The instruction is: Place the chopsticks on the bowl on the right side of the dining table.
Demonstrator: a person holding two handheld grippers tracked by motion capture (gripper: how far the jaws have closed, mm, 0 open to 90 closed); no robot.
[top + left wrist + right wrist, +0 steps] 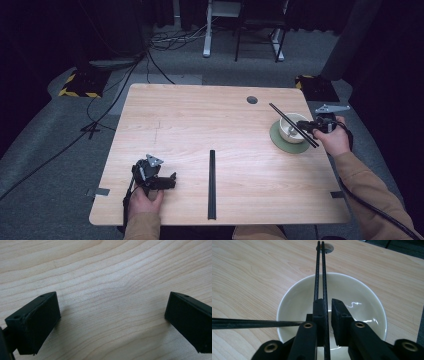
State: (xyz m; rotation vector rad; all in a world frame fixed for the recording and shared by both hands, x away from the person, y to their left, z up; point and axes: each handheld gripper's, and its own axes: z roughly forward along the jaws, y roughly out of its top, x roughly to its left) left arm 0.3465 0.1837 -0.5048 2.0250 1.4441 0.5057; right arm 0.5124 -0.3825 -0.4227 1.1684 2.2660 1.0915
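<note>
The bowl [292, 127] is white and stands on a round green mat [280, 142] near the right edge of the table [200, 125]. In the high view something small and pale lies inside the bowl, but it is too small to name. In the right gripper view the inside looks glossy, with only bright reflections on the bottom (the jaws hide part of it).

The right gripper [312, 126] is over the bowl's right rim. Its jaws are nearly closed, and the pair of black chopsticks [320, 270] runs beside the left jaw, in the narrow gap. Whether the sticks are really pinched I cannot tell, because a slit is open next to the right jaw. In the high view the chopsticks [292, 124] lie as one slanted line across the top of the bowl, from the far left to the near right.

The right gripper view shows what the high view does not: there are two separate sticks, close and parallel, and they point toward the hole [325, 248] in the table. A thin dark bar comes in from the left at rim height; I cannot tell what it is.

The left gripper [159, 180] rests near the front left corner, its jaws wide apart over bare wood [110, 290]. A long black strip [212, 185] lies in the front middle, well apart from both grippers.
</note>
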